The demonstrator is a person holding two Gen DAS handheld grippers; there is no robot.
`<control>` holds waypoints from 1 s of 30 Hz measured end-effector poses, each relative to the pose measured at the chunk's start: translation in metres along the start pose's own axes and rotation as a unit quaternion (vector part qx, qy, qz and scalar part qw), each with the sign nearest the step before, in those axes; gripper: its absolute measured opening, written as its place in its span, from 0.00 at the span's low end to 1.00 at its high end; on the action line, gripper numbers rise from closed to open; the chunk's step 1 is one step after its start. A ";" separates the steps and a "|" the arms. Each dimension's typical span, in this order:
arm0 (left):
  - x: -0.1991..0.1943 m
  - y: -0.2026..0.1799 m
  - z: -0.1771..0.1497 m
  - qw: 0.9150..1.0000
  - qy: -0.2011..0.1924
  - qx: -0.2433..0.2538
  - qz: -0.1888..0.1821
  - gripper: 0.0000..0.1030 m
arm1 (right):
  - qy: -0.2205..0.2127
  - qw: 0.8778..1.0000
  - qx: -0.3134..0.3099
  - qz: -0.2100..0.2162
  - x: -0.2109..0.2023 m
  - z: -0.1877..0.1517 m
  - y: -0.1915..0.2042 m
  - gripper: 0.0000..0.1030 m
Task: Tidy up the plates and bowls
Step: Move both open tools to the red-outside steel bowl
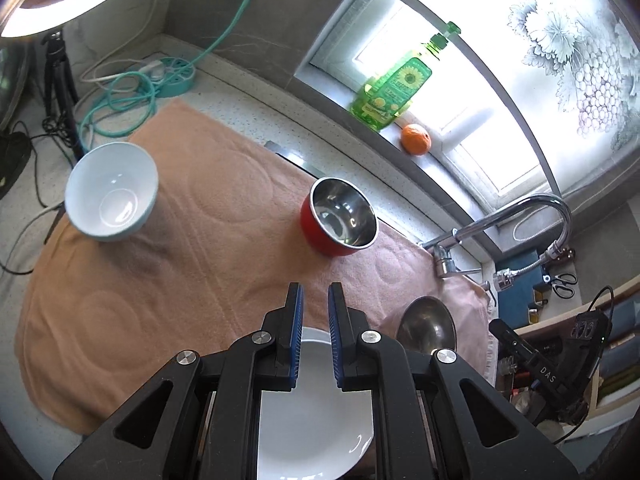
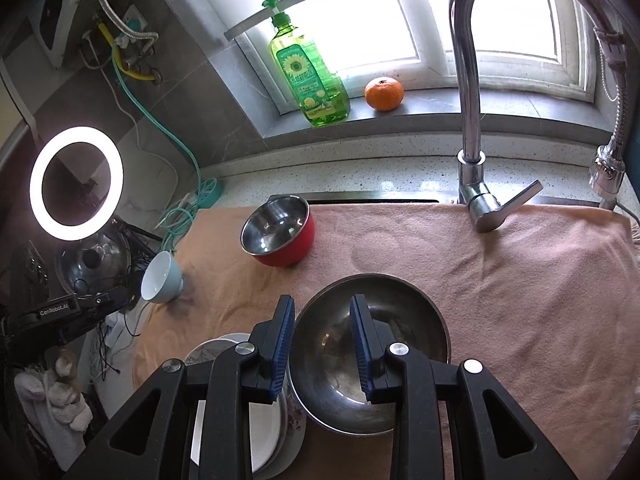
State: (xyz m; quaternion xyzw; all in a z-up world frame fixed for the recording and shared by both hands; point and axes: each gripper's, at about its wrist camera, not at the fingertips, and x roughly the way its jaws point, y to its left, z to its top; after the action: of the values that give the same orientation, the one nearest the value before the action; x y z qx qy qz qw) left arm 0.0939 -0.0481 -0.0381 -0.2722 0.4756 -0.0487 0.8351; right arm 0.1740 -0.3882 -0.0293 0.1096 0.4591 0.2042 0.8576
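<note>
Your right gripper [image 2: 322,344] pinches the steel bowl's [image 2: 416,312] near rim, left gripper [image 1: 315,336] pressed together, plate [image 1: 316,420] directly beneath it.

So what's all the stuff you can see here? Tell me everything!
steel bowl: one, grey, front of the towel
red bowl: one, red outside and shiny inside, back of the towel
pale blue bowl: one, towel's left edge
plates: two stacked, white on flowered, front left
towel: one, peach, spread over the counter
soap bottle: one, green, windowsill
orange: one, windowsill, right of the bottle
tap: one, silver, behind the towel
ring light: one, glowing white, far left
left hand-held gripper: black, blue pads, shut, above the white plate
right hand-held gripper: same colours, jaws either side of the steel bowl's rim; grip unclear
</note>
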 end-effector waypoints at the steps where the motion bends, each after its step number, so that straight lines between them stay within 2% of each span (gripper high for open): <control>1: 0.004 0.000 0.008 1.000 0.008 0.008 -0.011 0.11 | -0.004 1.000 0.011 -0.001 -0.002 0.003 0.003 0.25; 7: 0.020 -0.007 0.049 0.996 0.042 0.061 -0.052 0.11 | -0.037 0.998 0.054 0.001 -0.012 0.027 0.028 0.25; 14: 0.063 -0.004 0.087 0.991 0.076 0.100 -0.053 0.11 | -0.068 0.993 0.090 -0.024 0.003 0.050 0.051 0.25; 21: 0.114 0.002 0.102 0.987 0.111 0.112 -0.040 0.11 | -0.024 0.992 0.116 -0.034 0.070 0.062 0.060 0.25; 30: 0.157 0.008 0.116 0.984 0.138 0.106 -0.030 0.11 | 0.024 0.989 0.128 -0.067 0.138 0.077 0.055 0.22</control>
State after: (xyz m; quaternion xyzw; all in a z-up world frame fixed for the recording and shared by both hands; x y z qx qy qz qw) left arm 0.2728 -0.0476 -0.1162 -0.1866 0.5698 -0.1605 0.7841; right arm 0.2930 -0.2775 -0.0681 0.1827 0.5077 0.0886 0.8372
